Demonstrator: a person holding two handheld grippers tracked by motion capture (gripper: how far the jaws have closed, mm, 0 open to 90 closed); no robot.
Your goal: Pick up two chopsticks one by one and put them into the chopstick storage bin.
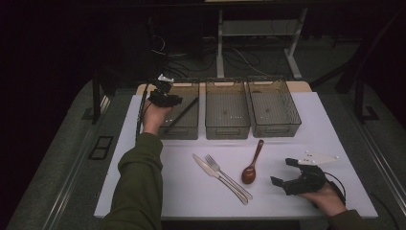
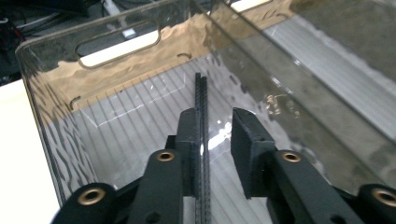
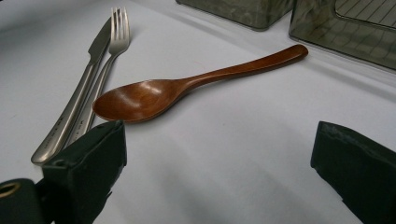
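Over the leftmost bin (image 1: pixel 186 127), my left gripper (image 2: pixel 217 133) hangs with its jaws parted around dark chopsticks (image 2: pixel 201 140), touching one jaw only. Near the wooden spoon (image 3: pixel 187 88), my right gripper (image 3: pixel 219 172) rests wide open on the worktop (image 1: pixel 287 201).

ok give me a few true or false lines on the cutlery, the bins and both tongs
1. Three clear bins stand in a row at the far side of the table. True.
2. The wooden spoon lies inside the middle bin. False: it lies on the white table, in front of the bins.
3. The knife and fork lie side by side. True.
4. The left tongs are over the left bin, with dark chopsticks between their jaws. True.
5. The right tongs are clamped on the spoon. False: they are open, and the spoon lies ahead of them.
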